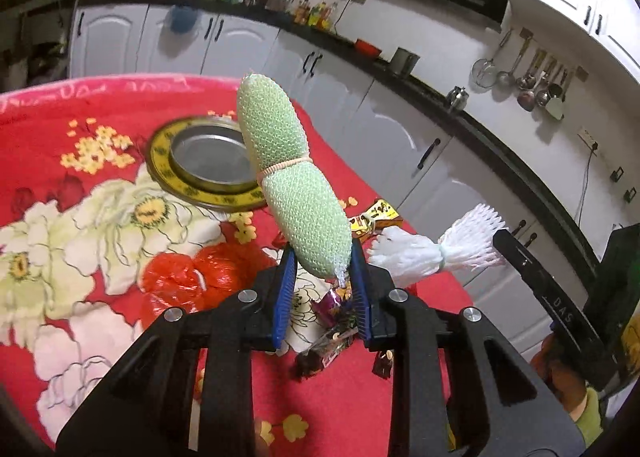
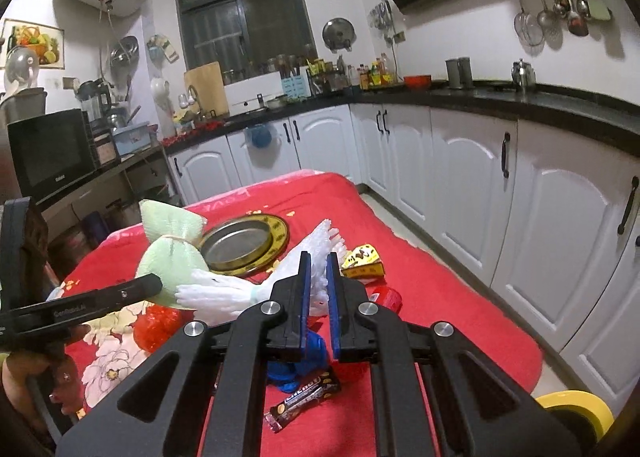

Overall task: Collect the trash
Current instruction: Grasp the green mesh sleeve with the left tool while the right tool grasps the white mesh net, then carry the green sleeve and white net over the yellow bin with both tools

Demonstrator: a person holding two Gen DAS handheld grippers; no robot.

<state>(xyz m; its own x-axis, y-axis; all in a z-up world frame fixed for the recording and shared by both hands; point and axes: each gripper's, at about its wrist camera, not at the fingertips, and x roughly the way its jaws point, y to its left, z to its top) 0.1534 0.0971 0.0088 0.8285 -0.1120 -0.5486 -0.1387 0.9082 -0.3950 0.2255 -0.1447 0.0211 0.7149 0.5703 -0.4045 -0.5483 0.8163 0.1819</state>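
Observation:
My left gripper (image 1: 323, 257) is shut on the lower end of a green foam net (image 1: 286, 181) tied in the middle with a rubber band, held up above the red flowered tablecloth (image 1: 80, 217). The green net also shows in the right wrist view (image 2: 170, 253). My right gripper (image 2: 317, 261) is shut on a white foam net (image 2: 320, 253), which also shows in the left wrist view (image 1: 436, 249). A round metal plate with a yellow rim (image 1: 200, 161) lies beyond the nets on the table. A red plastic bag (image 1: 192, 273) and candy wrappers (image 1: 328, 341) lie below.
A yellow carton (image 2: 362, 261), a chocolate bar wrapper (image 2: 304, 397), a blue object (image 2: 296, 365) and a red cap (image 2: 386, 297) lie on the cloth. White kitchen cabinets (image 2: 460, 169) run along the right. A yellow roll (image 2: 576, 413) sits at the lower right.

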